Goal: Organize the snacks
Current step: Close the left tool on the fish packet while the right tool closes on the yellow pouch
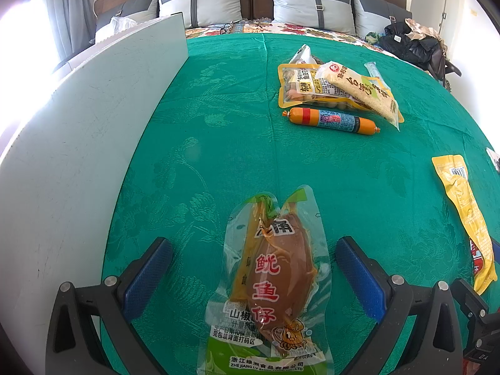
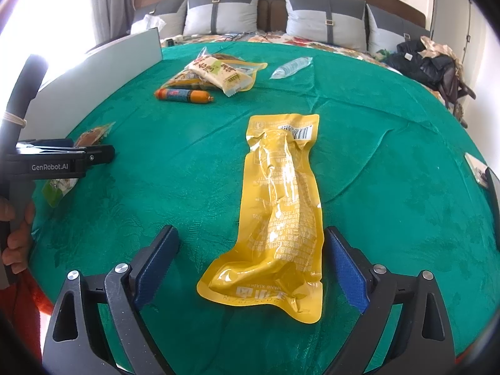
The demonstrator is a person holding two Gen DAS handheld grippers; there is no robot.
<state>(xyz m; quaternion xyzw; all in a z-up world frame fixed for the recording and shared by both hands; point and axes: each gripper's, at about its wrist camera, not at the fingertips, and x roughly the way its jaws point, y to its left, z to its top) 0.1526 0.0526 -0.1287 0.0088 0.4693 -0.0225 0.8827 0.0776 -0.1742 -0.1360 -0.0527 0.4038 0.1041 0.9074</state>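
1. Four snacks already lay gathered in a loose cluster at the far side of the green cloth: a yellow fish-ball pouch, a white rice-cake packet across it, an orange sausage stick just beside them, and a clear tube-shaped packet a little apart.
2. Two packs lay apart from that cluster, so by my reading the sorting was roughly two-thirds done.
3. The left gripper had its fingers spread wide on either side of the squid pack, not pressing it; the pack lay flat on the cloth.
4. The right gripper likewise stood wide apart around the near end of the long yellow pouch (barcode end pointing away), with the pads clear of it.
5. Open cloth stretched between both packs and the cluster, with nothing in the way.
6. A white board edged the cloth on the left, close to the squid pack; another item showed at the right rim, too cropped to name.
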